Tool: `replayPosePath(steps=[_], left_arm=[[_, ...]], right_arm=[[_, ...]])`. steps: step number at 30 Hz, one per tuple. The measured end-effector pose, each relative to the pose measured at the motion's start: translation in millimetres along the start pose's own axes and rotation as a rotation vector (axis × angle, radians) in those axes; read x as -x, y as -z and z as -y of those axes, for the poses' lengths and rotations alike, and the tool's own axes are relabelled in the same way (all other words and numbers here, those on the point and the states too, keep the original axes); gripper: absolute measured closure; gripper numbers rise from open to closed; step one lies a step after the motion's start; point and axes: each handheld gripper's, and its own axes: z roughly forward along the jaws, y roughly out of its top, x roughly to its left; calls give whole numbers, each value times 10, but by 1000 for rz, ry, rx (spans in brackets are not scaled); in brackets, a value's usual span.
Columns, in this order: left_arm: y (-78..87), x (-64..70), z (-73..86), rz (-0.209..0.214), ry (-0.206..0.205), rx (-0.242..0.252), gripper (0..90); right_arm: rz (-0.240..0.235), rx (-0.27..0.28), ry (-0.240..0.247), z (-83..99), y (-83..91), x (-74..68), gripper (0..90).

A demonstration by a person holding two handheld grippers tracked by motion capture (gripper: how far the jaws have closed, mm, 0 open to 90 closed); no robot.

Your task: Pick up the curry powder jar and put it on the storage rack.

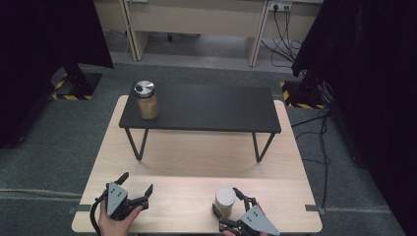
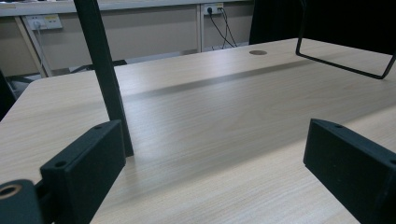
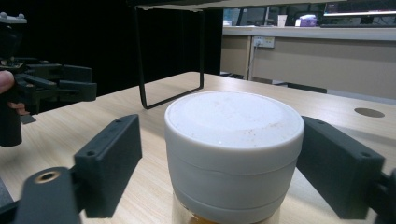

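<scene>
A white-lidded round jar is framed between the black jaws of the right gripper, at the near edge of the light wooden table.

In the right gripper view, the jaws are seen spread to either side of the jar's white plastic lid; the right-hand jaw lies at or just against the lid's edge, while a gap is left at the other, so the jar is straddled rather than clamped. In the high view the same jar is stood upright near the table's front right, with the right gripper around it. The left gripper is held near the front left, well apart from the jar, its jaws wide apart over bare wood. A second glass jar with a silver metal lid is set on the left end of the low black metal-legged shelf farther back.
</scene>
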Motion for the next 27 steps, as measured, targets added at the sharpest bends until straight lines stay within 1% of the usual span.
replayPosePath(steps=[8, 10, 11, 20, 23, 27], left_arm=[[-2, -3, 6, -2, 3, -1, 49], [-2, -3, 5, -2, 3, -2, 49], [-2, -3, 4, -2, 3, -3, 49], [-1, -7, 0, -5, 6, -6, 49], [4, -8, -4, -6, 8, -6, 49], [3, -5, 0, -6, 10, -7, 49]], right_arm=[[-3, 5, -18, 35, -4, 45, 299], [-9, 14, -41, 55, -3, 61, 323], [-9, 16, -42, 64, -2, 69, 329], [4, 7, -23, 42, -2, 35, 337], [4, -16, -24, -23, 1, 35, 338], [2, -31, -24, -63, -3, 35, 338]])
